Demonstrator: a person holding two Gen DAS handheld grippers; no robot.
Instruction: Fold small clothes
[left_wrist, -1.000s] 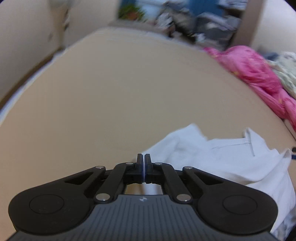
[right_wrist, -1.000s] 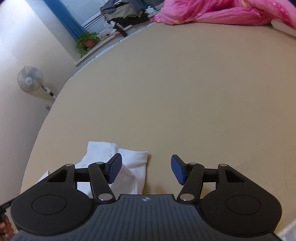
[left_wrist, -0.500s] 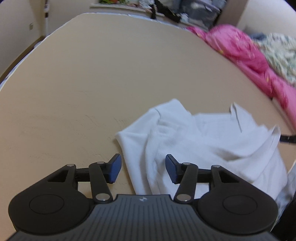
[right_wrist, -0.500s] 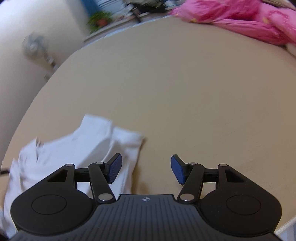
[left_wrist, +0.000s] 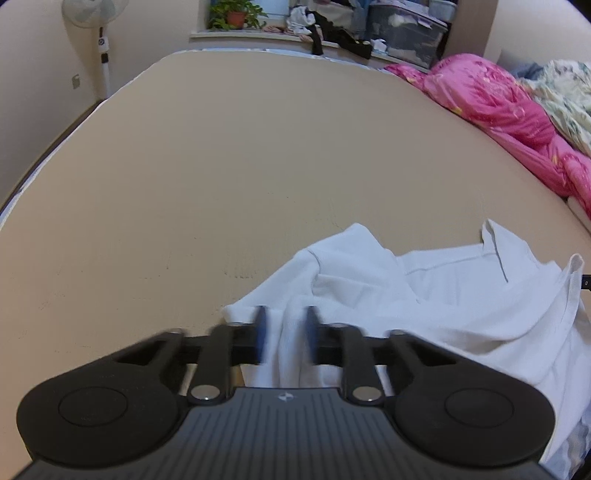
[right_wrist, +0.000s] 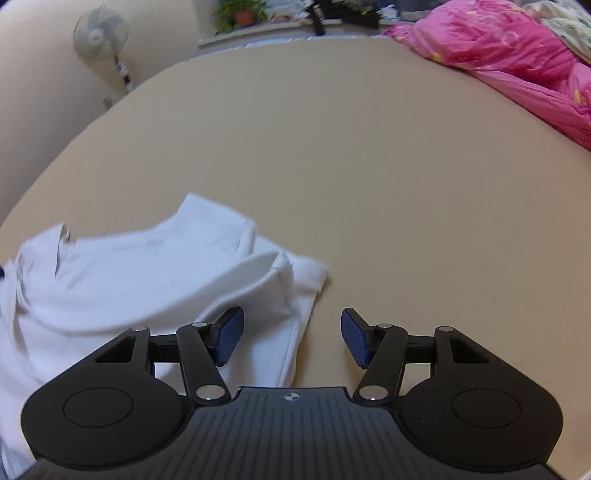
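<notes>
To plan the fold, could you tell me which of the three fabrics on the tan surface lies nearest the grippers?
The crumpled white garment; the pink quilt and floral bedding are bunched far off at the edge.

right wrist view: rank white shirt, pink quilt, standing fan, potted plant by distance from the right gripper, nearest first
1. white shirt: lower left, its edge lies between the fingers of the open right gripper.
2. pink quilt: upper right, along the bed's far side.
3. standing fan: upper left, off the bed by the wall.
4. potted plant: top centre on the window ledge. Fan and plant are close to call.
</notes>
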